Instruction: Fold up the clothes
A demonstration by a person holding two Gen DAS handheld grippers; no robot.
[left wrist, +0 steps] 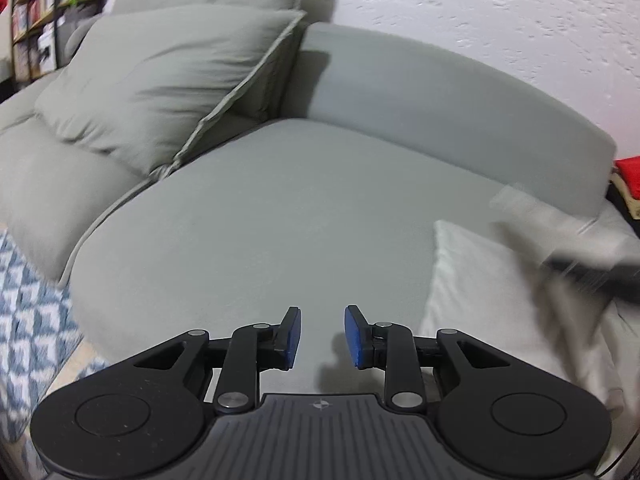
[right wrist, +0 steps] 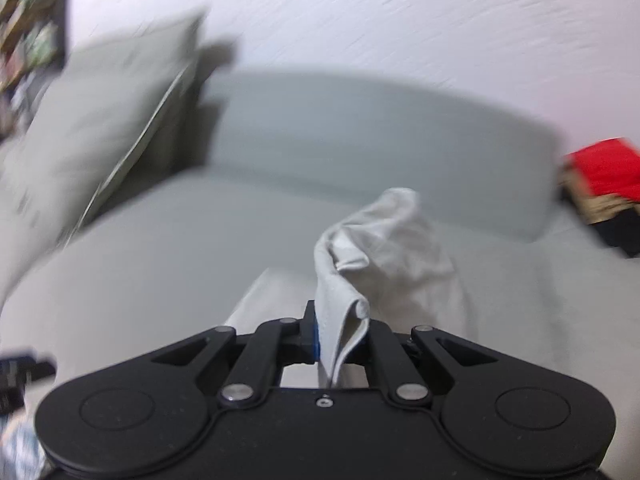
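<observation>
A white garment (left wrist: 476, 304) lies on the grey sofa seat (left wrist: 280, 208), at the right of the left wrist view. My left gripper (left wrist: 322, 336) hovers over bare seat to the left of it, blue pads apart, nothing between them. A blurred streak over the garment is my right gripper (left wrist: 580, 256). In the right wrist view my right gripper (right wrist: 334, 340) is shut on a folded edge of the white garment (right wrist: 384, 248), which rises bunched in front of the fingers and hangs lifted above the seat. The right-hand pad is hidden by cloth.
Two grey cushions (left wrist: 168, 80) lean at the back left against the sofa back (left wrist: 440, 92). A blue and white patterned rug (left wrist: 28, 300) lies on the floor at the left. A red item (right wrist: 604, 172) sits past the sofa's right end. Shelves (left wrist: 40, 12) stand far left.
</observation>
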